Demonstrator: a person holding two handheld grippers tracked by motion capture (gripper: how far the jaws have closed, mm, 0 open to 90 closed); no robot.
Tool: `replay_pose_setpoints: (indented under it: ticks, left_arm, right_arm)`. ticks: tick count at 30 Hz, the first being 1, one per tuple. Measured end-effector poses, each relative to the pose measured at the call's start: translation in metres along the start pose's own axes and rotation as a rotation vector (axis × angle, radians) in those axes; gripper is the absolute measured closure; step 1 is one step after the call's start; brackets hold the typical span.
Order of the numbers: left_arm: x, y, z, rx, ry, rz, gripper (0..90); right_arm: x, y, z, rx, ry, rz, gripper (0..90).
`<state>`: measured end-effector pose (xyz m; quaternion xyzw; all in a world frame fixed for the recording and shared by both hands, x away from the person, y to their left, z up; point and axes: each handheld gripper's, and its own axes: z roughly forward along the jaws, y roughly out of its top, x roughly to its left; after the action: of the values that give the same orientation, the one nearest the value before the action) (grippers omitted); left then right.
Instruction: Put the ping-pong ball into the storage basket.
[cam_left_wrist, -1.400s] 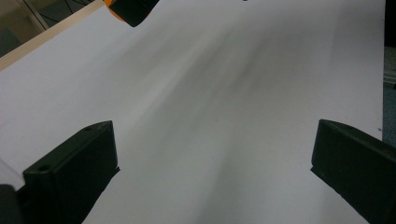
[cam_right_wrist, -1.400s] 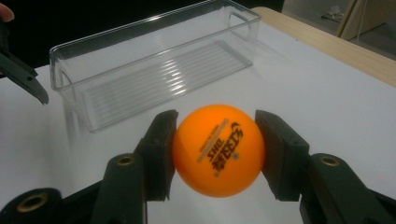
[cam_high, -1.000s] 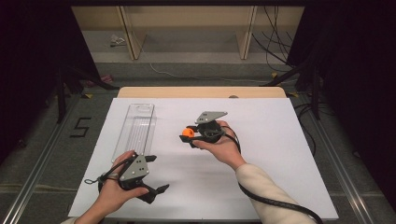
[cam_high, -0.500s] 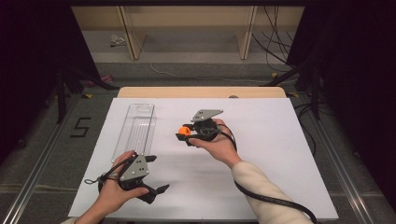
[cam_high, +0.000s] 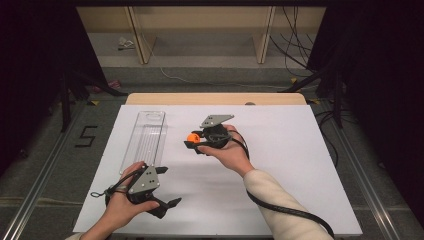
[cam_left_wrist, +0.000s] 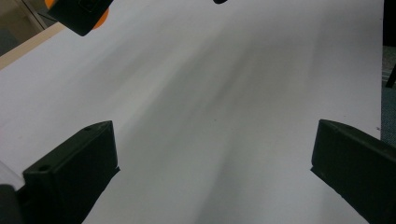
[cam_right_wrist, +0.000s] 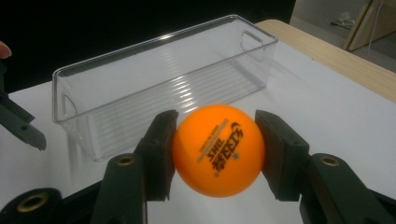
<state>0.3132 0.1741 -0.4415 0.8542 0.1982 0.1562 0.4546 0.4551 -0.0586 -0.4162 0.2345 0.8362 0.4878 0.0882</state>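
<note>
Orange ball (cam_right_wrist: 218, 149) clenched in the right claw (cam_high: 196, 142) has edged left toward the clear bin (cam_high: 145, 137), likely its destination; left claw (cam_high: 167, 205) rests released.

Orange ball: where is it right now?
The orange ball sits clamped in the right gripper, held above the white table mid-table, just right of the clear plastic bin.

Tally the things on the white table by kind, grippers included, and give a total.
Orange ball: 1
Clear plastic bin: 1
Hand-held grippers: 2, the left gripper and the right gripper
Total: 4
</note>
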Motion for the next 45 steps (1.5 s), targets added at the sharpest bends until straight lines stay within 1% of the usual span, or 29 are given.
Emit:
replay_pose_setpoints:
  ticks: [27, 45]
  left_arm:
    - [0.0, 0.0, 0.0, 0.002, -0.003, 0.003, 0.0]
    - [-0.001, 0.0, 0.0, 0.005, -0.008, 0.003, 0.0]
  right_arm:
    - [0.005, 0.026, 0.02, -0.003, 0.017, -0.026, 51.5]
    - [0.008, 0.037, 0.034, 0.0, 0.026, -0.035, 51.5]
